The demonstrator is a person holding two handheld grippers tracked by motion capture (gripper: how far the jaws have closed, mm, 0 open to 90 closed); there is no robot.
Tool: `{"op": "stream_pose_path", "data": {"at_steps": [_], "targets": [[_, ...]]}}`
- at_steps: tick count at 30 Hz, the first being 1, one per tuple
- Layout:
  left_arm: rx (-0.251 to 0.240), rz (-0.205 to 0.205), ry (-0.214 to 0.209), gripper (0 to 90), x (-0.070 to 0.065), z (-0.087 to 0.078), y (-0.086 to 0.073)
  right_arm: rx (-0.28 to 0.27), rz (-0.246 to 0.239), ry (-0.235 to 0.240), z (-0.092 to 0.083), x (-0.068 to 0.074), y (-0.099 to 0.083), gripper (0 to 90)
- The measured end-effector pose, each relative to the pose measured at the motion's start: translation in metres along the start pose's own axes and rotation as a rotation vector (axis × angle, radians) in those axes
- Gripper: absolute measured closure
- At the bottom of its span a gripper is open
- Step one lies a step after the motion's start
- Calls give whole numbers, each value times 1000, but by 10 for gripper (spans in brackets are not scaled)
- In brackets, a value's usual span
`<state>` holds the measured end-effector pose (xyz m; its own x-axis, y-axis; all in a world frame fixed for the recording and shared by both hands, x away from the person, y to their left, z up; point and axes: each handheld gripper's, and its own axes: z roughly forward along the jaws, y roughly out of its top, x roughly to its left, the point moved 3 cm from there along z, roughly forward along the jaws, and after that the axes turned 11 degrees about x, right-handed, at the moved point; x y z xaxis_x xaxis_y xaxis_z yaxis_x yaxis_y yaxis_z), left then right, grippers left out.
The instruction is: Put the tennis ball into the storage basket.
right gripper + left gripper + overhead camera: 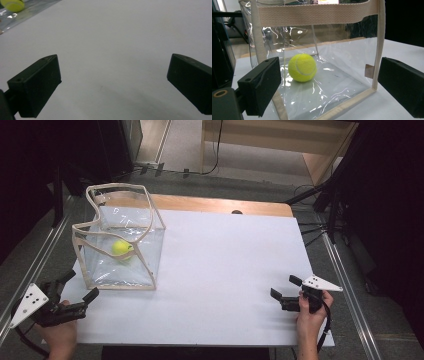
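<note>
Clear plastic with cream webbing makes up the bag (120,240), which stands upright and open-topped at the far left of the white worktop (225,270), and the one thing we see inside is a yellow tennis ball (122,248) resting on its floor. Our left gripper (78,289) sits just in front of the bag with jaws spread and empty, while the right gripper (285,289) waits well apart, jaws likewise released over bare worktop. To fetch the ball we judge it best to come in over the rim, since the wall blocks a straight approach, and steady the webbing with the other gripper.
</note>
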<state>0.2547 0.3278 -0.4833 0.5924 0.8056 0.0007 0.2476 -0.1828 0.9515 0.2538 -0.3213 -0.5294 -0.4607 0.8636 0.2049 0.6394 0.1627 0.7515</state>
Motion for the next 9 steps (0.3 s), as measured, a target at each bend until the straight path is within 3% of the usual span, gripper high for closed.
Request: {"op": "stream_pose_path", "data": {"at_steps": [5,9], "targets": [[0,1,-1,53,0,0,0,-14,27,-45,-4,-6,-3,0],[-1,1,0,53,0,0,0,-21,31,-51,-6,-8,-4,0]]}}
